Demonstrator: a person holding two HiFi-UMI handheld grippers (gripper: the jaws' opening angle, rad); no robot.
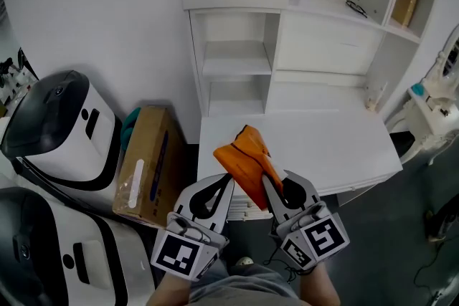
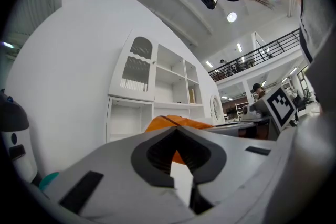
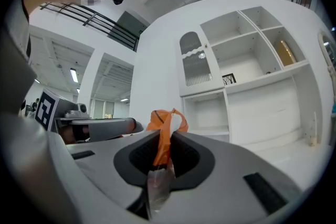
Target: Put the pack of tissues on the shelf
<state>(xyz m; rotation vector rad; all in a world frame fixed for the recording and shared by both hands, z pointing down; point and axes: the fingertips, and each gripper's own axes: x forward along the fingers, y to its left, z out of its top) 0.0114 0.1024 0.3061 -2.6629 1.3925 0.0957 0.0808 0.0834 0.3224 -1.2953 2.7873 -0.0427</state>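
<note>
Right gripper (image 1: 278, 179) first: jaws clamped on the pack of tissues (image 1: 245, 158), pinching the clear wrapper edge at the pack's near end. The orange pack juts out ahead of those jaws, tilted upward and leaning across toward the left gripper (image 1: 226, 180). It is held in the air over the near edge of the white table (image 1: 323, 147), not resting on it.

The left gripper sits just beside the right one, on its left. Its jaws are together with nothing pinched between them; in its own view the orange of the pack shows just past the tips. Those tips are right by the pack's lower left side (touching or a hair apart, I cannot tell).

Straight ahead of both grippers, across the table and well apart from the pack, stands the white shelf unit (image 1: 237, 67), with open compartments stacked one above another. A wider bay runs off to the right of it.

Off to the left of the left gripper, a cardboard box (image 1: 147, 165) leans on the floor. Beyond it, further left, stand rounded white-and-black machines (image 1: 61, 129).
</note>
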